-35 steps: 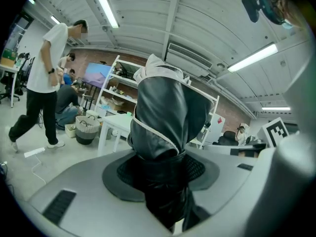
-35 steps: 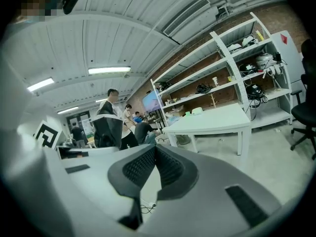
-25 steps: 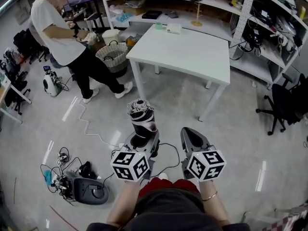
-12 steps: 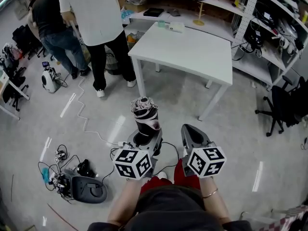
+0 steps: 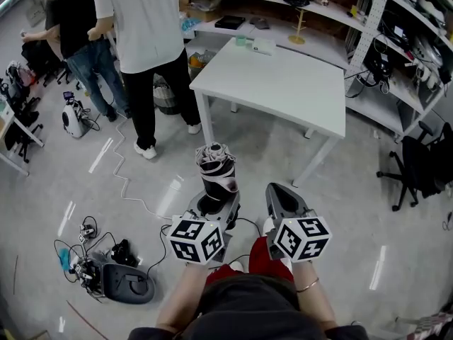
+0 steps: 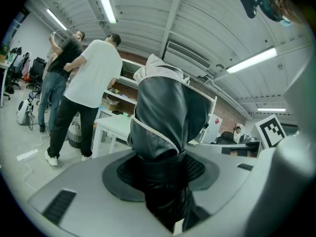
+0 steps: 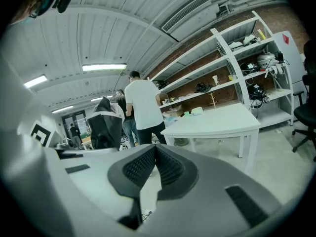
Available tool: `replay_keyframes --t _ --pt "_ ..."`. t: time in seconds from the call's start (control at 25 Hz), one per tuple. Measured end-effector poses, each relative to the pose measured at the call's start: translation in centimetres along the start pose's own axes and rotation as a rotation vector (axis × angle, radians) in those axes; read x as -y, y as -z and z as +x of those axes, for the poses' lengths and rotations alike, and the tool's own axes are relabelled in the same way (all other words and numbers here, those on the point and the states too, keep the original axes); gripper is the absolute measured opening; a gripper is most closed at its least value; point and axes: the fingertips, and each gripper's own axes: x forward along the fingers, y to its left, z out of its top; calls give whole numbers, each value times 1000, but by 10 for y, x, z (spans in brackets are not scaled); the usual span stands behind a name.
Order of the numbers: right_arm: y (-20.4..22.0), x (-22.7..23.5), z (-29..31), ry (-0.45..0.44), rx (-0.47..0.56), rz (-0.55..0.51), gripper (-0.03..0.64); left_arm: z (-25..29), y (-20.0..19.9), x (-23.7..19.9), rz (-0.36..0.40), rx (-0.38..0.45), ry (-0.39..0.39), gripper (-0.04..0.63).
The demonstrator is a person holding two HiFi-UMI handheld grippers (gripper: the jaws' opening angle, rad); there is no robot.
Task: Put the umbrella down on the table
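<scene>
one umbrella (image 6: 168, 117) sits clamped in left fingers (image 6: 116, 176); right fingers (image 7: 140, 169) closed, empty.

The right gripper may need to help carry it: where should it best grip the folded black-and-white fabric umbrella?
The bundled canopy of the folded black-and-white umbrella, above the left gripper, approached from its right side: it sticks up with its lower part clamped, and the shut right gripper sits beside it.

No readable text, brand or number anywhere, tbh. Closest thing is the black-and-white square marker patterns on the cubes (image 5: 196, 240) of the left tool (image 5: 214, 202) and right tool (image 5: 282, 195), no letters.
</scene>
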Motion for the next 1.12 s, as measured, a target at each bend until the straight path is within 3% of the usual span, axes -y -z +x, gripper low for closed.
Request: replay_keyframes --t 1.12 --pt "-71 158 126 -43 -63 17 18 205 -42 -29 -41 -28 -97 193"
